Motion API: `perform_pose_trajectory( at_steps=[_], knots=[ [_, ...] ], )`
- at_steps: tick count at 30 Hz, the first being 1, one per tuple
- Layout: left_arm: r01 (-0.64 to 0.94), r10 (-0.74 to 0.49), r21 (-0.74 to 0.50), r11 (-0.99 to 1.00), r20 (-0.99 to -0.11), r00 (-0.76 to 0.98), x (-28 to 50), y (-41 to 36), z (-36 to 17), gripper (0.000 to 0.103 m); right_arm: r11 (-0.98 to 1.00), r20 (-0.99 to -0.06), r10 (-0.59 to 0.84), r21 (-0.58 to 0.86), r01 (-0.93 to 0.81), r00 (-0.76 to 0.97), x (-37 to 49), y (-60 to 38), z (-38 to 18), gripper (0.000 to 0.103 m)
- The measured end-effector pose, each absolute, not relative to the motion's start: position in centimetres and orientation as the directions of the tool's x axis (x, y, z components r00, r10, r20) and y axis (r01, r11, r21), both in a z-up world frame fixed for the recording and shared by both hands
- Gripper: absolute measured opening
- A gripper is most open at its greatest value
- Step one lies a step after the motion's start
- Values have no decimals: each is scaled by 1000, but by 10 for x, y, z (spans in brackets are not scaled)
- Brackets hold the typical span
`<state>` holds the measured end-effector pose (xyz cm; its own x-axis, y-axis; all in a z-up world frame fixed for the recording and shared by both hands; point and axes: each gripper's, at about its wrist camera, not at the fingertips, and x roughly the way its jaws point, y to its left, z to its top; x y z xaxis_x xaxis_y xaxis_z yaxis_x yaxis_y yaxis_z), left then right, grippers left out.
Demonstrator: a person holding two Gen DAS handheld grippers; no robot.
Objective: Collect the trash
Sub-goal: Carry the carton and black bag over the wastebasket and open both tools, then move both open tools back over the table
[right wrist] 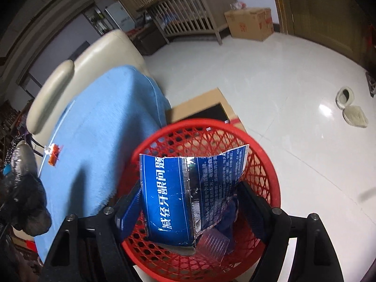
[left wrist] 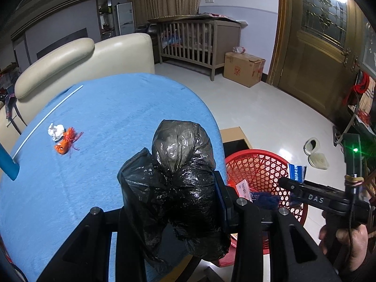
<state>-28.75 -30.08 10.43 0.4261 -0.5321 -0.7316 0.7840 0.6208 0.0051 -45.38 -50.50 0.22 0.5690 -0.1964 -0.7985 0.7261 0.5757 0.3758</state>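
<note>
— Where is everything sitting?
— I'm seeing white paper [left wrist: 56, 131] and an orange wrapper [left wrist: 66, 141] lying on the blue desk [left wrist: 112, 108].
— And the tongs?
— My left tongs [left wrist: 174, 202] are clamping the black bag [left wrist: 178, 164]; my right tongs [right wrist: 190, 202] are gripping a blue carton [right wrist: 178, 195] over the red basket [right wrist: 265, 150].

**Occlusions and Limits of View**

Left wrist view: the black plastic bag [left wrist: 174, 188] covers the left gripper [left wrist: 174, 213] fingertips completely, so the contact cannot be seen. The blue carton [left wrist: 296, 172] is cut off behind the right gripper [left wrist: 291, 184] and the red basket [left wrist: 258, 159] rim.

Right wrist view: the carton [right wrist: 188, 197] hides the right gripper [right wrist: 188, 202] inner pads and much of the basket [right wrist: 270, 164] floor. Small orange and white scraps [right wrist: 53, 154] on the counter [right wrist: 105, 129] are too small to identify.
</note>
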Motion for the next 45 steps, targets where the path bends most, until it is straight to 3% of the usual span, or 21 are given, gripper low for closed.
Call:
perform_pose_trajectory(
  at_steps=[5,27,29,31,32,45],
  knots=[
    [804,-537,2,595,-743,399,-289,-311,100,39,529,-802,-205,392,752,562,-459,-514,-4,90],
    [929,-543,-27,370,-817,193,-333,-383,63,40,401,-739,-347,440,804,577,-504,-554,21,90],
    [935,-537,-39,352,-827,167,-334,-389,57,43,393,-737,-354,441,807,576,-508,-556,22,90],
    [942,-515,-48,334,-846,140,-334,-397,50,70,388,-737,-359,440,810,572,-511,-558,24,90],
    [941,-507,-43,335,-850,142,-335,-398,47,73,387,-738,-360,439,811,571,-511,-558,25,90],
    [876,-569,-116,469,-798,199,-289,-341,80,74,431,-722,-365,429,794,589,-500,-544,44,90]
  ],
)
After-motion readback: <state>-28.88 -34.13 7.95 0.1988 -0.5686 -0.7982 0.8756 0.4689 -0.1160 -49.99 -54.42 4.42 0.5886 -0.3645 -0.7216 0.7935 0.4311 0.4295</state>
